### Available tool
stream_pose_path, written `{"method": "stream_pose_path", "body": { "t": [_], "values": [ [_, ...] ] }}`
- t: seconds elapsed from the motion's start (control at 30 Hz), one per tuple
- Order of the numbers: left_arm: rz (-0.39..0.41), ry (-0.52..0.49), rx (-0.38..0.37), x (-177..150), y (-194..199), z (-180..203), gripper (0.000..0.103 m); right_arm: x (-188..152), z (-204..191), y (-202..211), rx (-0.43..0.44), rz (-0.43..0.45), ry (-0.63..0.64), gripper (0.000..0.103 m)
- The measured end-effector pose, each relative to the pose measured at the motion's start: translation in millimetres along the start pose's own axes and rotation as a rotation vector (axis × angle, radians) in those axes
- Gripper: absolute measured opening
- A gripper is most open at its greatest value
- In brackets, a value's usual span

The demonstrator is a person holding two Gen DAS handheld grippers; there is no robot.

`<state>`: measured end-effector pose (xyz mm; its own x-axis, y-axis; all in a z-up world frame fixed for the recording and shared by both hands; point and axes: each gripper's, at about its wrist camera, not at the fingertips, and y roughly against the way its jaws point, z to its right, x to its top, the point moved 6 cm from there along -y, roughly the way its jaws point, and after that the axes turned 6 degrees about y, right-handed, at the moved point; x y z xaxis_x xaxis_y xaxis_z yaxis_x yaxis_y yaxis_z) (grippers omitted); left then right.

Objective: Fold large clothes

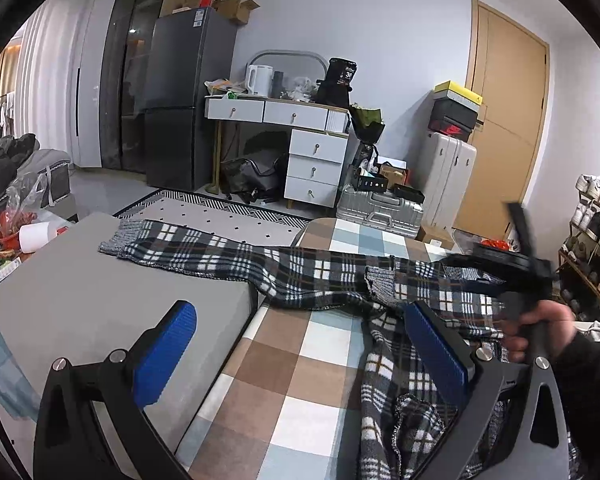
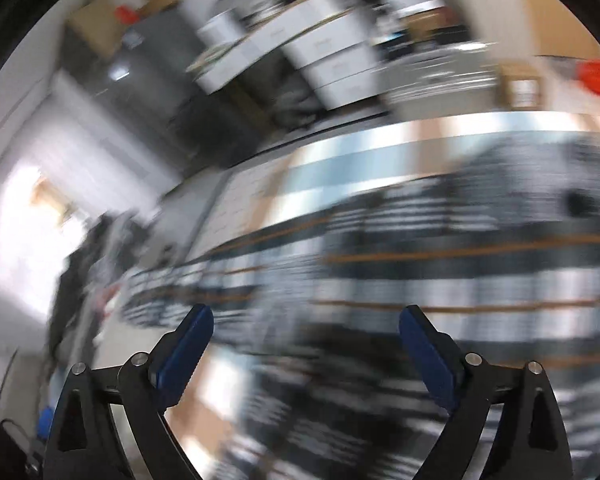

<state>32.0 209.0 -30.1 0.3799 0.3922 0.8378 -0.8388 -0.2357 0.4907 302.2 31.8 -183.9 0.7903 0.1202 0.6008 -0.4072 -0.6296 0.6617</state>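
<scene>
At the left, the plaid garment (image 1: 236, 256) is seen stretched from the grey worktop (image 1: 80, 304) across to the checked bed cover (image 1: 300, 380). The left gripper (image 1: 296, 344) is held with jaws spread, nothing between them. The right gripper (image 2: 306, 344) is also spread and empty over the blurred plaid. For a good fold, both corners should probably be pinched evenly.
</scene>
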Motion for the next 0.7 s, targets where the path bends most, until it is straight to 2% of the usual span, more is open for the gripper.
{"method": "stream_pose_path", "body": {
  "t": [0.03,0.13,0.2,0.27,0.33,0.43,0.57,0.7],
  "values": [
    [-0.003,-0.002,0.001,-1,-1,1,0.102,-4,32,17,-0.053,0.008,-0.036,0.095],
    [-0.001,-0.020,0.009,-4,-3,6,0.102,-16,104,48,-0.143,0.005,-0.147,0.095],
    [0.012,-0.045,0.040,-5,-5,10,0.102,-29,155,65,-0.142,0.015,-0.318,0.095],
    [0.018,-0.064,0.051,-7,-9,12,0.102,-51,188,70,-0.151,-0.002,-0.460,0.096],
    [0.028,-0.081,0.092,-8,-15,10,0.102,-57,187,76,-0.102,-0.002,-0.405,0.095],
    [0.003,-0.091,0.127,-11,-27,5,0.102,-65,179,94,-0.139,-0.006,-0.356,0.095],
    [-0.061,-0.080,0.193,-20,-43,-6,0.102,-86,130,128,-0.001,0.089,-0.321,0.095],
    [-0.175,-0.031,0.131,-31,-53,-7,0.102,-135,63,172,0.103,0.190,-0.254,0.096]
  ]
}}
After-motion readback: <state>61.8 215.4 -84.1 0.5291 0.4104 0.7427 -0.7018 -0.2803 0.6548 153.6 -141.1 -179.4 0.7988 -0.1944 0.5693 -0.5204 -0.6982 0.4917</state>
